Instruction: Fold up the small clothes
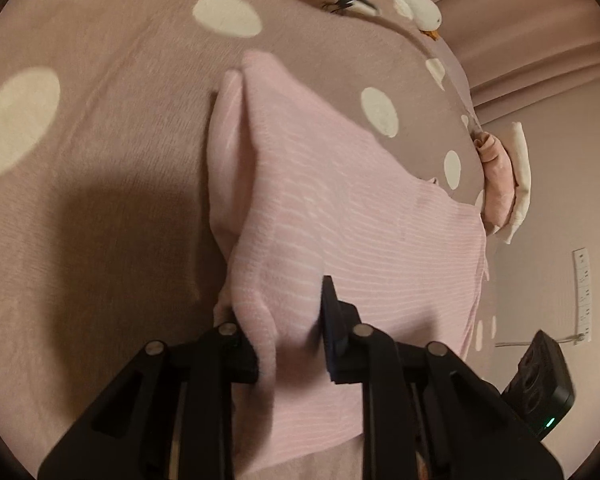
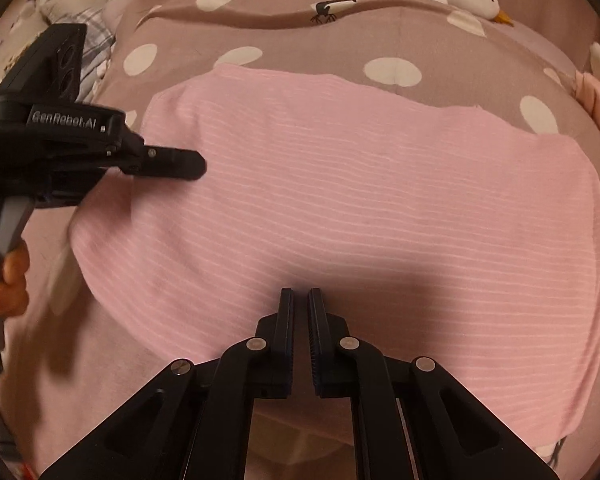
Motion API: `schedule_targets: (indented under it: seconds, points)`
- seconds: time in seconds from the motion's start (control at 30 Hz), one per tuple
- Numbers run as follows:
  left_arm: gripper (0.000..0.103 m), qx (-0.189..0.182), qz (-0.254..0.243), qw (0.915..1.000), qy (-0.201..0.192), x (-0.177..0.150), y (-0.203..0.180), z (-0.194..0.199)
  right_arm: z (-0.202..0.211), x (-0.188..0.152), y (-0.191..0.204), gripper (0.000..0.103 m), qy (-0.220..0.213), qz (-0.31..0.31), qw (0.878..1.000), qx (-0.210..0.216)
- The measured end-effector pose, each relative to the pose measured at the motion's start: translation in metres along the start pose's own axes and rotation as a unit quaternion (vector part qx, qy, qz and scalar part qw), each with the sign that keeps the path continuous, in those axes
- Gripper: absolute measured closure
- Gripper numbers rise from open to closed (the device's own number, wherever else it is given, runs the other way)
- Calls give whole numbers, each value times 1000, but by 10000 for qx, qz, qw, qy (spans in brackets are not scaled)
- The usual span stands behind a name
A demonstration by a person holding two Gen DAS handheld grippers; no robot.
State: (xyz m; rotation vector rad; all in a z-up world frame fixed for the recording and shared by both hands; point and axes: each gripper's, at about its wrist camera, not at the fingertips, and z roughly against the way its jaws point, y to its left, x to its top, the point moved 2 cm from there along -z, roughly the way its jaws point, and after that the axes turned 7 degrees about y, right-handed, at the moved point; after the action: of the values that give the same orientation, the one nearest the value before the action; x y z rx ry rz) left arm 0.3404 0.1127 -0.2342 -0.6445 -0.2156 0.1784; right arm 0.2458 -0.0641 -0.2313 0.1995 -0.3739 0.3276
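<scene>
- A pink ribbed knit garment (image 2: 340, 200) lies on a mauve polka-dot bedspread (image 2: 380, 32), long axis side to side.
- The left gripper (image 1: 288, 320) pinches a raised fold at its left edge.
- The right gripper (image 2: 300, 300), jaws nearly pressed together and holding nothing, hovers at the near edge.

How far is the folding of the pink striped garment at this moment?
Done: the pink striped garment lies spread on the dotted bedcover, one side edge already doubled under. In hand: the left tool pinches a raised fold of it; the right tool is nearly shut above the near edge, holding nothing visible. Left: the main folds. Two folded pieces lie at the bed's edge.
</scene>
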Motion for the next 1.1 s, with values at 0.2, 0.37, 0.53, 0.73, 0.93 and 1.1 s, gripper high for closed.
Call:
schedule_targets:
  seconds: [0.2, 0.37, 0.53, 0.73, 0.93, 1.1]
  points:
    - [88, 273, -635, 9975, -167, -1, -48, 17, 24, -14, -66, 94, -615, -1531, 9757, 1440]
    - [88, 492, -1383, 9891, -97, -7, -108, 9, 35, -24, -101, 94, -988, -2222, 9424, 2298]
    - [83, 530, -1755, 9825, 318, -17, -147, -24, 36, -23, -127, 87, -1240, -3142, 8878, 3124]
    - [48, 137, -1986, 9757, 913, -39, -160, -46, 14, -42, -158, 55, -1100, -4293, 8287, 3417]
    - [42, -533, -2079, 9742, 703, -50, -155, -1, 1, -44, -158, 54, -949, -4357, 8187, 3617]
    - [37, -744, -1521, 9855, 27, -32, -113, 39, 4, -24, -149, 49, -908, -4214, 8242, 3671]
